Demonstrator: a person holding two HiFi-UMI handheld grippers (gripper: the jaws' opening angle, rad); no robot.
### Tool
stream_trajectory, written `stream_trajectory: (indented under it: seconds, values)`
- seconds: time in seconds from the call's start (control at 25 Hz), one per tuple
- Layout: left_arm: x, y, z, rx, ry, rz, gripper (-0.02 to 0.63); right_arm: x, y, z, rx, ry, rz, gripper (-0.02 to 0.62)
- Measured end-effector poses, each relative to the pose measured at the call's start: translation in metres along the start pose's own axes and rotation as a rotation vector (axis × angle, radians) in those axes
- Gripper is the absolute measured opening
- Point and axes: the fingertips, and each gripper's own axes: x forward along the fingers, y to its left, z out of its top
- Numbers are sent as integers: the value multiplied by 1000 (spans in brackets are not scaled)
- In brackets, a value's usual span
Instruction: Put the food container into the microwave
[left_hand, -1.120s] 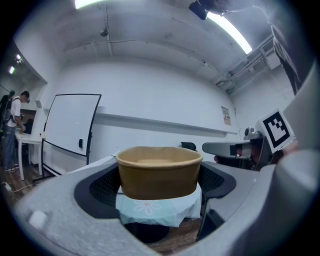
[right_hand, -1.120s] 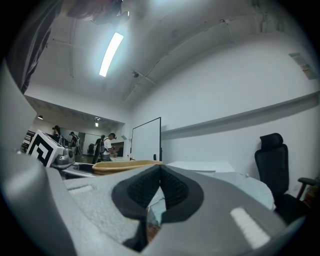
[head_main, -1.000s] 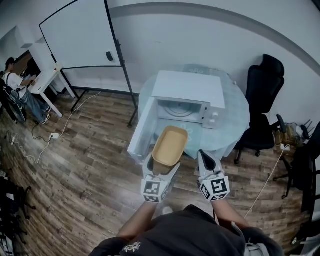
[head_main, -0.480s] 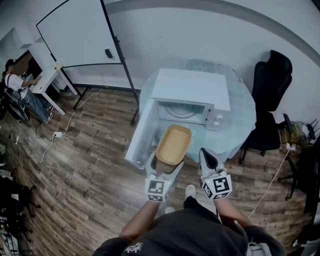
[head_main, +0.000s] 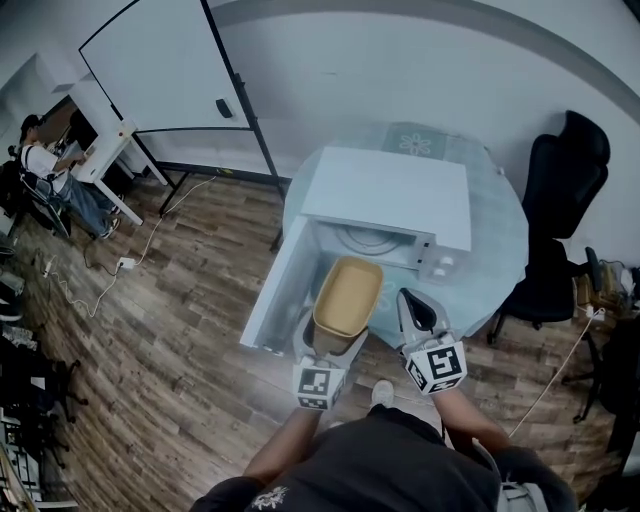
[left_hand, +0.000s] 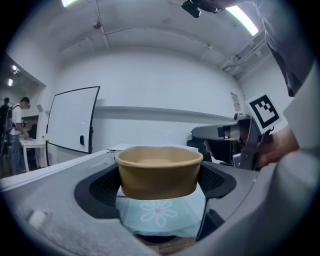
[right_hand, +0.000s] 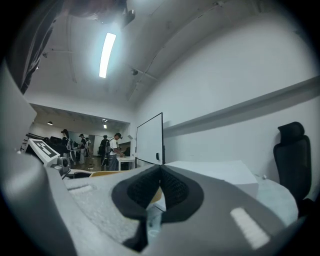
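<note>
A tan food container is held in my left gripper, just in front of the white microwave, whose door swings open to the left. In the left gripper view both pads press the container from its sides, above the flowered tablecloth. My right gripper hovers to the container's right with its jaws closed together and nothing between them. In the right gripper view the pads meet, and the microwave lies ahead.
The microwave stands on a round table with a pale blue cloth. A black office chair is at the right, a whiteboard at the left back. A person sits at a desk far left. Cables run across the wooden floor.
I have stepped closer to the table. The container in my left gripper has moved forward toward the open microwave, and the right gripper has kept pace beside it.
</note>
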Motion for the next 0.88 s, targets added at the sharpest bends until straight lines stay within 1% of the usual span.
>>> stream_trajectory:
  seconds: [0.2, 0.44, 0.6, 0.88]
  values:
    - [27, 5, -18, 6, 31, 30, 495, 21, -20, -6, -3, 11, 57, 2]
    - [52, 15, -38, -10, 65, 92, 495, 33, -48, -29, 2, 69, 106, 2]
    - [65, 20, -49, -23, 82, 112, 495, 38, -51, -50, 12, 112, 143, 2]
    - [90, 43, -67, -25, 95, 127, 495, 57, -49, -73, 22, 162, 171, 2]
